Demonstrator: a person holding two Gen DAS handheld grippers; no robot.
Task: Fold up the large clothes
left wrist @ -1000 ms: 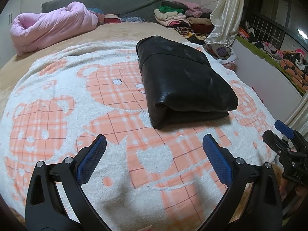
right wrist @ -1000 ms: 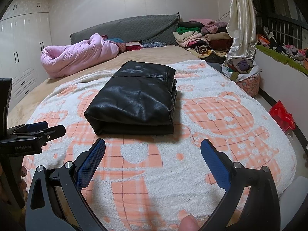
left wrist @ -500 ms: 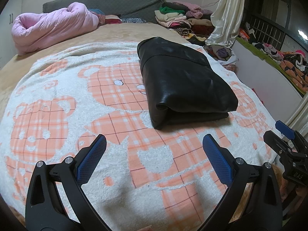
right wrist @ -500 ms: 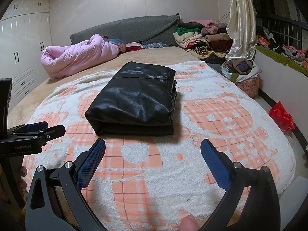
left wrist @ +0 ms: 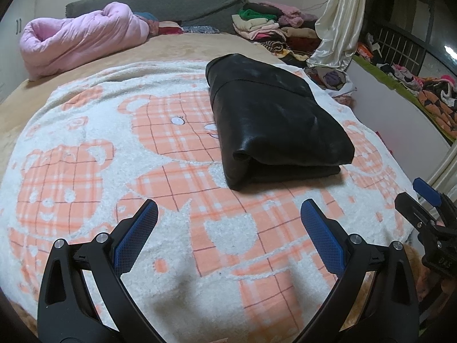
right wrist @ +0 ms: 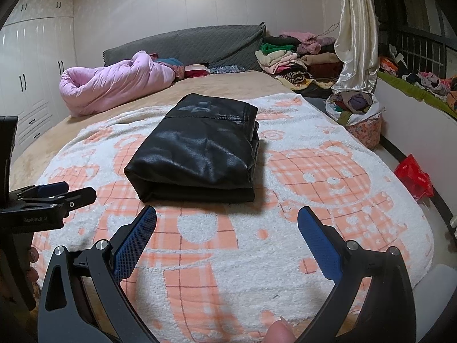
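We see the folded black garment lying mid-bed on the bear-print blanket. Our left gripper and right gripper hover near it, both wide, empty. The left gripper's printed label is too blurred to read.

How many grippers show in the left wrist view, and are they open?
2. The left gripper fills the bottom foreground, jaws spread wide and empty. The right gripper enters at the right edge, only partly in frame there; its own view shows it open.

Bear-print blanket covers bed; pink quilt bundled by grey headboard; clothes pile at right, red item possibly a bag.
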